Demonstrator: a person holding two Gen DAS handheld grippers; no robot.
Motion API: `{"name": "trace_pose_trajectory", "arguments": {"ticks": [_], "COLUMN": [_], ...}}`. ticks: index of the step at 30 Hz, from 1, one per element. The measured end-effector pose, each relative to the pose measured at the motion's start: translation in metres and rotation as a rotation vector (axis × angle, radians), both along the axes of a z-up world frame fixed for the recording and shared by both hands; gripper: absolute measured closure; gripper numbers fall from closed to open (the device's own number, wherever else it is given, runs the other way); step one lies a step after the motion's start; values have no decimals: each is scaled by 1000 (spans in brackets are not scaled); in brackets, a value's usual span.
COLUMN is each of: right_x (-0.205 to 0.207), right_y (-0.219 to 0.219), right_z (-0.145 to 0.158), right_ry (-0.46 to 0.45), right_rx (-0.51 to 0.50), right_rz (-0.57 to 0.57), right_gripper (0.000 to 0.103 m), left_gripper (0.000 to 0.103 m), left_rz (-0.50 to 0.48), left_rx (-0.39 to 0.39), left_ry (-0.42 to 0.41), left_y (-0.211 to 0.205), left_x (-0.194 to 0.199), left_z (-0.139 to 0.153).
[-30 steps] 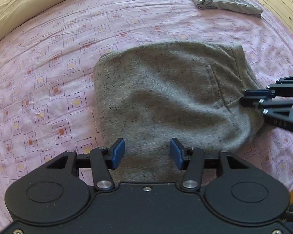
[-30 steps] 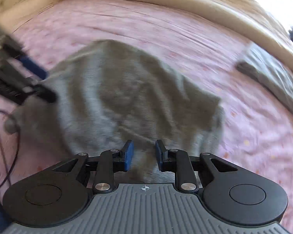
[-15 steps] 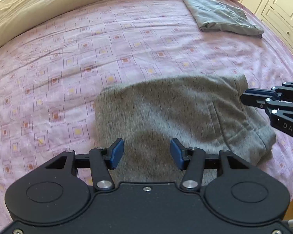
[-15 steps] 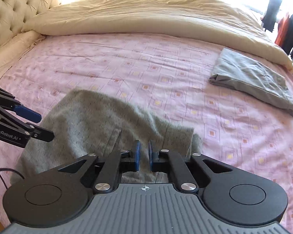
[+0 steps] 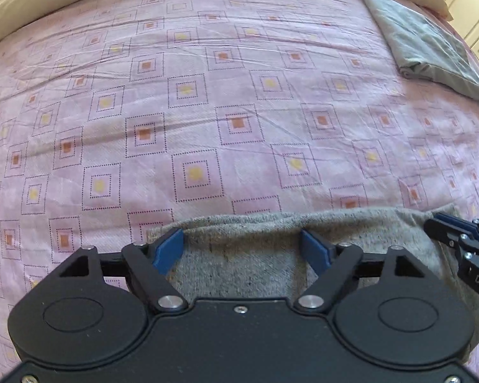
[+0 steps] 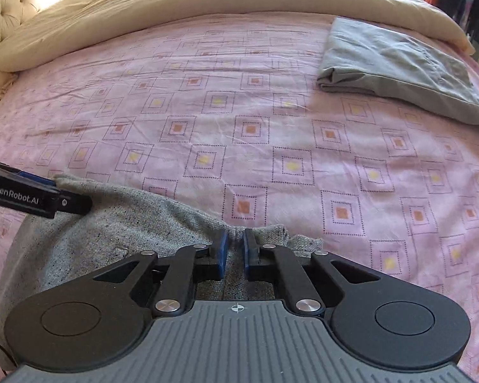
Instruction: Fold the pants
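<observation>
The grey speckled pants (image 5: 246,255) lie folded on the pink patterned bed sheet (image 5: 207,111), near its front edge. My left gripper (image 5: 242,249) is open, its blue pads wide apart over the far edge of the pants. My right gripper (image 6: 235,249) is shut on the bunched far edge of the pants (image 6: 127,223). The right gripper shows at the right in the left wrist view (image 5: 444,226). The left gripper shows at the left in the right wrist view (image 6: 70,202), at the pants' left corner.
A folded plain grey garment (image 5: 424,51) lies at the far right of the bed, also in the right wrist view (image 6: 399,67). A beige duvet (image 6: 207,3) is bunched along the far side. A tufted headboard (image 6: 3,6) is at far left.
Both grippers have pulled back toward the bed's front edge, so the pants sit lower in both views. The left jaws have opened wider. The right jaws have closed on the pants' edge.
</observation>
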State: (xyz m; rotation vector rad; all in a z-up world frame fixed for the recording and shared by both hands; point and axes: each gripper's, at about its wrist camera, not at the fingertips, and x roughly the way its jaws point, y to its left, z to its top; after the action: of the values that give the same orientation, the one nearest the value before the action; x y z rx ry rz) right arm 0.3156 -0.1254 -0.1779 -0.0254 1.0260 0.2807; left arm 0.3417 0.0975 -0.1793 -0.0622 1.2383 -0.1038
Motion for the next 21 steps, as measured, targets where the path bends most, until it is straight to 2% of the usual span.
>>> {"name": "trace_pose_trajectory", "arguments": {"ticks": [4, 5, 6, 8, 11, 13, 16, 18, 21], "right_x": [-1, 0, 1, 2, -1, -9, -31, -47, -68], "right_y": [0, -1, -2, -4, -5, -4, -9, -15, -30], "right_z": [1, 2, 2, 4, 13, 22, 33, 33, 20], "right_ry": [-13, -9, -4, 5, 2, -23, -63, -44, 49], "right_rx": [2, 8, 13, 26, 32, 25, 58, 82, 111], "right_rz": [7, 5, 1, -9, -10, 7, 24, 2, -60], "right_gripper": [95, 95, 95, 95, 93, 88, 74, 64, 63], "left_gripper": [15, 18, 30, 31, 30, 29, 23, 23, 23], "left_rz": [31, 65, 118, 235, 320, 309, 220, 126, 14], "left_rx": [-60, -79, -69, -60, -108, -85, -11, 40, 82], "left_ry": [17, 10, -10, -32, -39, -55, -57, -42, 11], "left_y": [17, 23, 30, 49, 73, 78, 69, 55, 35], "left_x": [13, 16, 18, 20, 14, 0, -29, -51, -87], "left_z": [-2, 1, 7, 16, 30, 41, 48, 44, 29]}}
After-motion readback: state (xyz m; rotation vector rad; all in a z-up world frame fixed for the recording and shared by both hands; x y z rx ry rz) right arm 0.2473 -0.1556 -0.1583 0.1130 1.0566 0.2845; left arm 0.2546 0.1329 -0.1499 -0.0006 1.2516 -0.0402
